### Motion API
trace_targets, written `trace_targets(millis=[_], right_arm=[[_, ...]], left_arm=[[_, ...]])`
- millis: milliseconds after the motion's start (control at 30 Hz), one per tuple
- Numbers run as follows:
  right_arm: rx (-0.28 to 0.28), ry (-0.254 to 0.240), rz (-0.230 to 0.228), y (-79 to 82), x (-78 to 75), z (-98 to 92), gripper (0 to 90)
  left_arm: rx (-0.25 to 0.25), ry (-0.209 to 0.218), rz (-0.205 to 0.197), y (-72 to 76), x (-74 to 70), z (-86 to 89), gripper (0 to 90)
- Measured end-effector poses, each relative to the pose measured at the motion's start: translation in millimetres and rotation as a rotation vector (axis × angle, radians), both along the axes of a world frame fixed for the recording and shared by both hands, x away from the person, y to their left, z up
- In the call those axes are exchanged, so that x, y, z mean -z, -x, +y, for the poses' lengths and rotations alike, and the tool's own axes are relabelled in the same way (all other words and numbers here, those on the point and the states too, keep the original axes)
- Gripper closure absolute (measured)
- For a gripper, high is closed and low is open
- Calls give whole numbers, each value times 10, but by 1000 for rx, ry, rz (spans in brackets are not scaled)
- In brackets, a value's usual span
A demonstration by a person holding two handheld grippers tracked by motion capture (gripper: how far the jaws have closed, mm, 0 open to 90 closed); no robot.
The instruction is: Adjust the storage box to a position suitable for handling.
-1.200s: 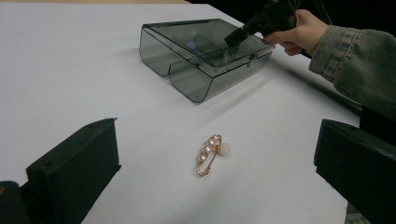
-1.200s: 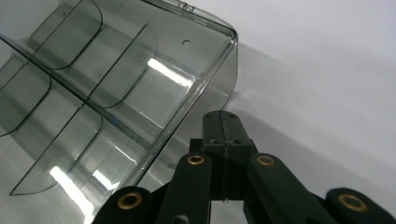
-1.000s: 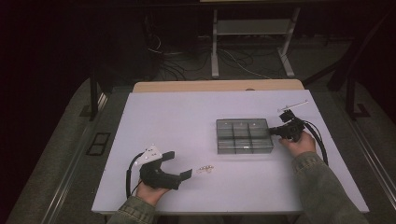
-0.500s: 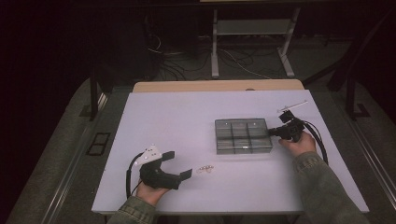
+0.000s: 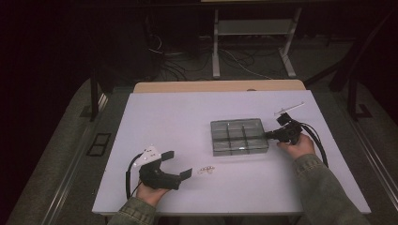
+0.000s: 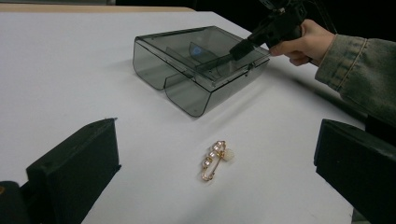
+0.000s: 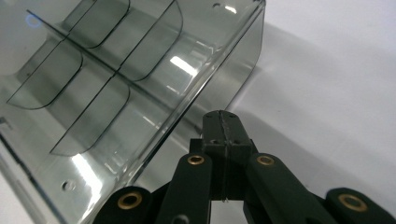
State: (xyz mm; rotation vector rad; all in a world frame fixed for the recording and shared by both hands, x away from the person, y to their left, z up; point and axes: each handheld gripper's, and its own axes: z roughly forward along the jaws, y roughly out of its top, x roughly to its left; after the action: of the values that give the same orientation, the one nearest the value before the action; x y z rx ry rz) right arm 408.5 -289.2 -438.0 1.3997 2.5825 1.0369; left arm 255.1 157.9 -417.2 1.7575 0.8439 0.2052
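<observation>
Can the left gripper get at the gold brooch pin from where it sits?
Probably yes. The left gripper is open, and the brooch pin lies on bare table just ahead of its jaws, nothing between.

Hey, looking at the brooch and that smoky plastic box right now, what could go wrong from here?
1. The right tool is shut with its tip against the edge of the box; a push may slide the light box across the smooth table rather than open it.
2. The brooch lies flat and small between the wide-open jaws of the left tool; they may skid it away instead of gripping it.
</observation>
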Motion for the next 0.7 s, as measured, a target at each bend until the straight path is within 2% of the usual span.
trace_targets(millis=[700], right_arm=[[-103, -61, 13, 169, 21, 181, 895]], left_arm=[[-14, 10, -7, 6, -9, 12, 0]])
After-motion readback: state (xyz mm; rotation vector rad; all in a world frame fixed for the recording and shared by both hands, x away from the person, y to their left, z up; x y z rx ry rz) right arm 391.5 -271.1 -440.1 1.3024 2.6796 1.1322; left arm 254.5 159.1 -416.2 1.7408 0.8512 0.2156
